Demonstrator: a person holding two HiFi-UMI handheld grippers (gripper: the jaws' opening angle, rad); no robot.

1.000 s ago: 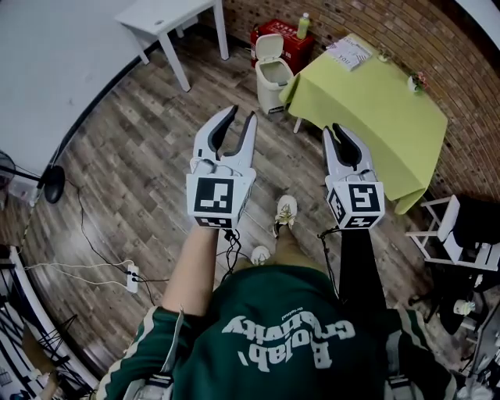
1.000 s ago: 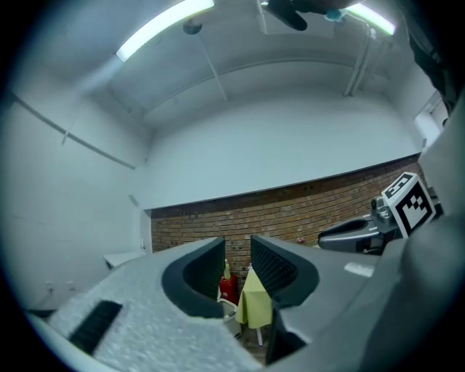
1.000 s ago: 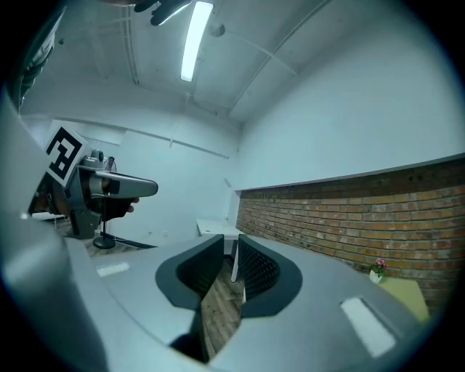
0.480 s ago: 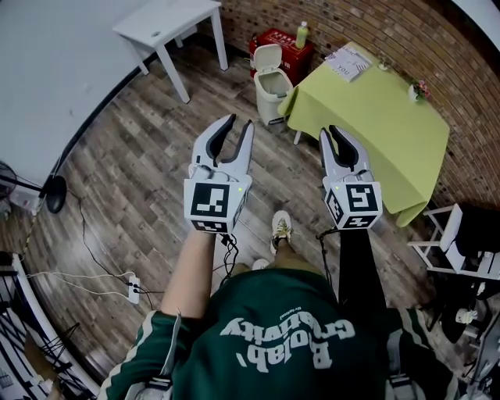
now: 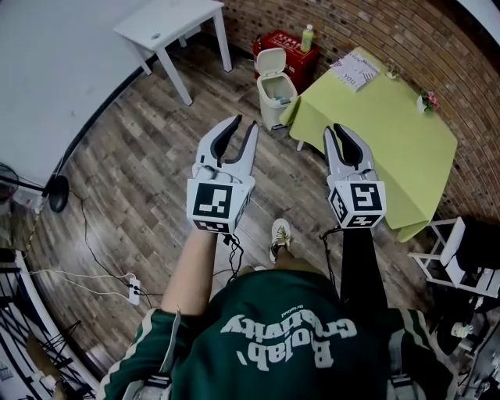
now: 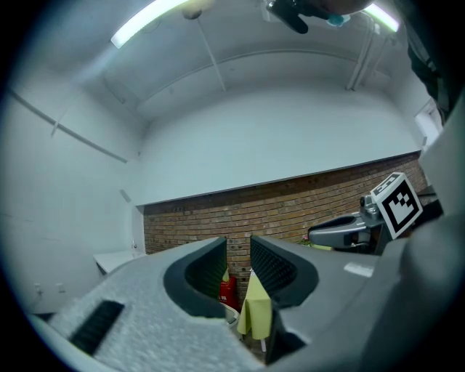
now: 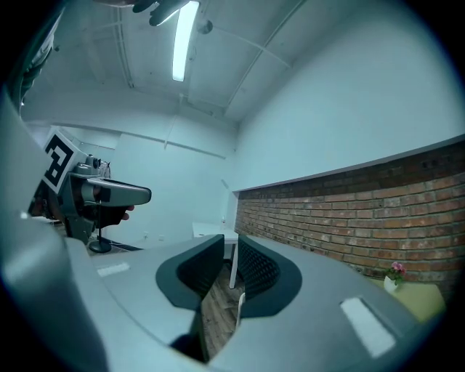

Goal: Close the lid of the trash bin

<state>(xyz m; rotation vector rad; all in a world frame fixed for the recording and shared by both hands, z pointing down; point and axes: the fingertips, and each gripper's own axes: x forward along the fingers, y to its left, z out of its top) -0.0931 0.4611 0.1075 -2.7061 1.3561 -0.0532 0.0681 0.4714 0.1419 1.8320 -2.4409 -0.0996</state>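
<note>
The white trash bin stands on the wood floor by the corner of the green table, its lid tipped up and back. In the left gripper view a bit of its rim shows low between the jaws. My left gripper is held level in the air, short of the bin and apart from it, open with nothing between its fingers. My right gripper hovers beside it over the table's near edge. Its jaws stand a narrow gap apart and are empty.
A green-covered table stands right of the bin, with a booklet on it. Behind the bin is a red crate with a green bottle against the brick wall. A white table stands far left, cables and a power strip lie at left, and a white chair is at right.
The person has walked forward, carrying both grippers level. The bin and green table now lie nearer the fingertips. Both jaws look as before.
</note>
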